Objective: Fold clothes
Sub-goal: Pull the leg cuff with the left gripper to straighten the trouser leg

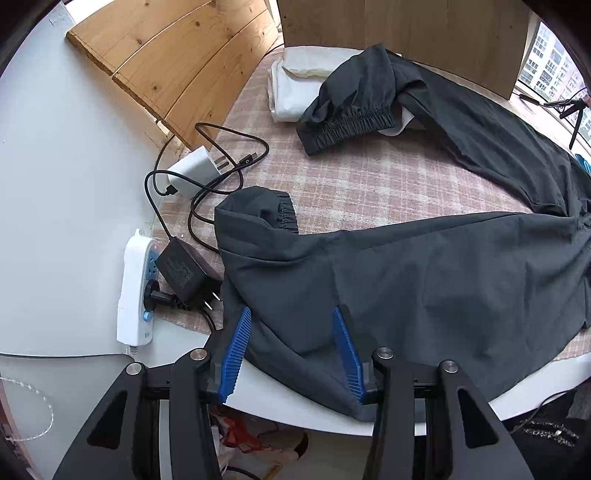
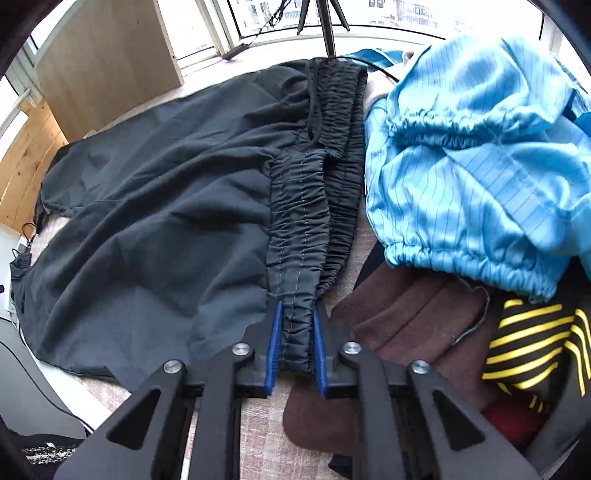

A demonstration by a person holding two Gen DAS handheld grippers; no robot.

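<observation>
Right gripper [image 2: 297, 347] pinches trousers' waistband [image 2: 299, 229]; left gripper [image 1: 291, 354] gapes over leg

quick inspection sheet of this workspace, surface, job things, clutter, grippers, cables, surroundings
surface: pink plaid cloth over a white table
job's things: dark trousers spread out, legs apart, waistband bunched, near leg hanging over the table edge
clutter: light blue garment, brown cloth, yellow-striped black item, folded white fabric
grippers: left gripper open, straddling the near leg's edge; right gripper shut on waistband
cables: black cord, white charger, black adapter, white power strip
surroundings: wooden boards, window, tripod
</observation>
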